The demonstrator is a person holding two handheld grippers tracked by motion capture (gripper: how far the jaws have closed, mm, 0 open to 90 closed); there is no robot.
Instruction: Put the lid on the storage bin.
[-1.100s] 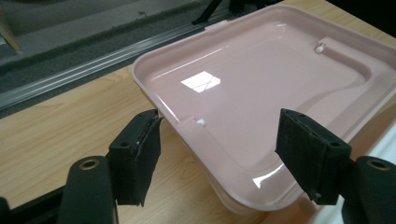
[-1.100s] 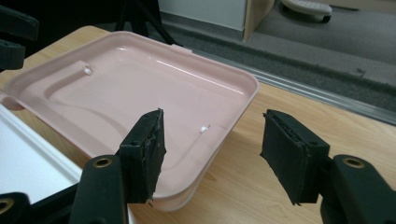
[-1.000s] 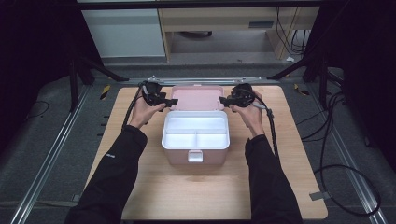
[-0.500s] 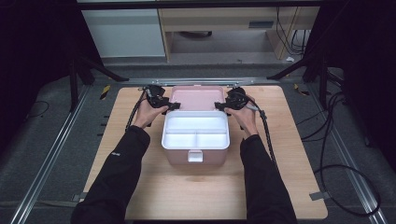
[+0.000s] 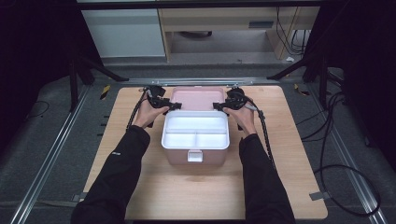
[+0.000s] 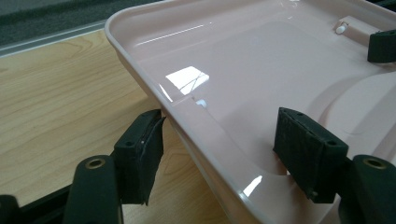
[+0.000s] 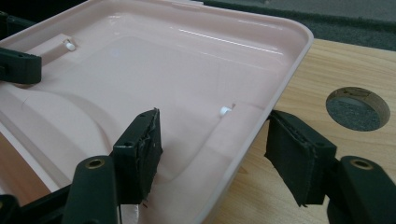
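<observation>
A pink box [image 5: 177,156] stands mid-table with a white divided tray [image 5: 195,133] in it. Its pink lid [image 5: 198,97] lies open and flat behind it. My left gripper [image 5: 170,106] is at the lid's left edge and my right gripper [image 5: 218,106] at its right edge. In the left gripper view the left gripper [image 6: 219,154] straddles the lid's rim [image 6: 205,135], one pad outside and one inside, with a gap left; its jaws have just been closing a little. In the right gripper view the right gripper [image 7: 219,149] straddles the opposite rim [image 7: 243,140] the same way, its jaws having just opened slightly.
A round hole [image 7: 357,108] is cut in the wooden table [image 5: 299,163] just right of the lid. Black cables [image 5: 266,135] trail from the grippers across the right side. A metal rail [image 5: 46,158] runs along the left of the table.
Both hands have come inward from beside the lid's back corners, and the jaws now straddle its side rims. The right gripper has also come down.
</observation>
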